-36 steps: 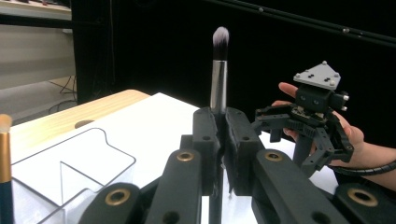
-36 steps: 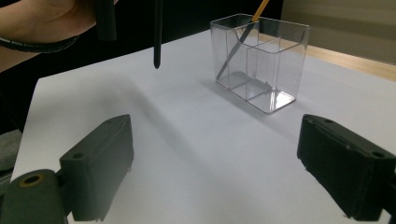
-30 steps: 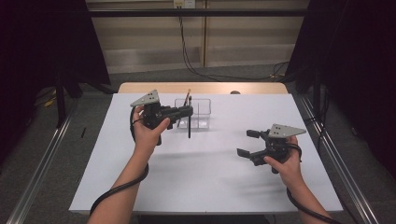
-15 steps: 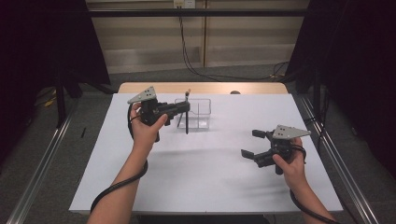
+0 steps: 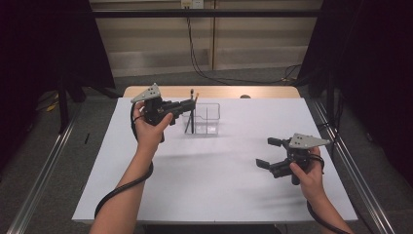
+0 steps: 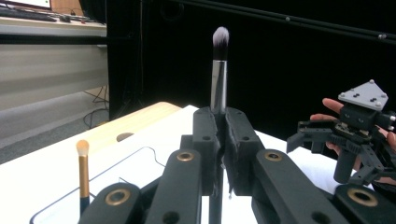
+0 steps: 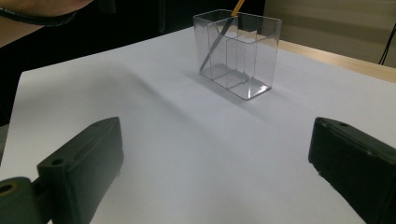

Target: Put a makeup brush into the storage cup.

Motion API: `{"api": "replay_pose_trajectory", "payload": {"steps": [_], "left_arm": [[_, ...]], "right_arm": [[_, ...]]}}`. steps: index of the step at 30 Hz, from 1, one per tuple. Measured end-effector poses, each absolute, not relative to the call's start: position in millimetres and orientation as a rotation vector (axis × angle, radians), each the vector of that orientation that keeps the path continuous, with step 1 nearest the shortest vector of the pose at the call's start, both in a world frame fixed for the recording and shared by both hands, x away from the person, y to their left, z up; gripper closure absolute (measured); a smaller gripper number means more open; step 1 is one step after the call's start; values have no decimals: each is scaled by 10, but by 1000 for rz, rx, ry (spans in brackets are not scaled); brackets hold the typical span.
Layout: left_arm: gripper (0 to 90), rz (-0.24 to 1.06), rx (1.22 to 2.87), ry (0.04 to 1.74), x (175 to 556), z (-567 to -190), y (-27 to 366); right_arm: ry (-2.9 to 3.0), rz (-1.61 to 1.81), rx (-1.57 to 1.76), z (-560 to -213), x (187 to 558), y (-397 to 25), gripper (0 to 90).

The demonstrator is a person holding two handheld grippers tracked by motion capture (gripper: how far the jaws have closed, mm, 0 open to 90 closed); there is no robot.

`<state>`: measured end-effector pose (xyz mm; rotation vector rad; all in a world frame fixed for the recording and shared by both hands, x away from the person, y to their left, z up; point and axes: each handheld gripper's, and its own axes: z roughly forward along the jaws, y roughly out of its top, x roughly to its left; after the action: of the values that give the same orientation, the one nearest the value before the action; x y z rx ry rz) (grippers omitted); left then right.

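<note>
The left hand-held gripper [image 5: 187, 104] is held above the far left part of the white counter [image 5: 214, 190], its jaws clamped together on the handle of a makeup brush [image 6: 218, 74]. The brush stands upright in the grip, its pale bristle tip pointing up, as the left gripper view shows; in the high view its dark handle [image 5: 192, 117] hangs down at the left end of the clear plastic organizer [image 5: 210, 113], though whether its lower end is already inside a compartment cannot be told. The organizer sits on the far middle of the counter and is split into several compartments. A second, smaller brush with an orange handle [image 7: 237, 7] leans tilted inside its left compartment, the tip rising above the rim; the left gripper view shows its rounded tan head [image 6: 82, 148] just left of the clamped jaws. The right hand-held gripper [image 5: 267, 152] is held low over the near right part of the counter, well apart from the organizer, with its jaws spread wide and nothing between them; its own view shows bare white counter between the two black jaws, with the organizer farther off. The person's forearms come in from the near edge, a cable trailing from each gripper.
</note>
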<state>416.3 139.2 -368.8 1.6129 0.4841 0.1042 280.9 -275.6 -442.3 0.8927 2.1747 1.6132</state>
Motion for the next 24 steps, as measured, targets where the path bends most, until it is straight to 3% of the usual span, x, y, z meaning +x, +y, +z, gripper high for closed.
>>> {"api": "replay_pose_trajectory", "payload": {"steps": [24], "left_arm": [[840, 178, 1602, 505, 4349, -3521, 1371]], "right_arm": [[2169, 1618, 898, -4466, 2760, -2821, 25]]}}
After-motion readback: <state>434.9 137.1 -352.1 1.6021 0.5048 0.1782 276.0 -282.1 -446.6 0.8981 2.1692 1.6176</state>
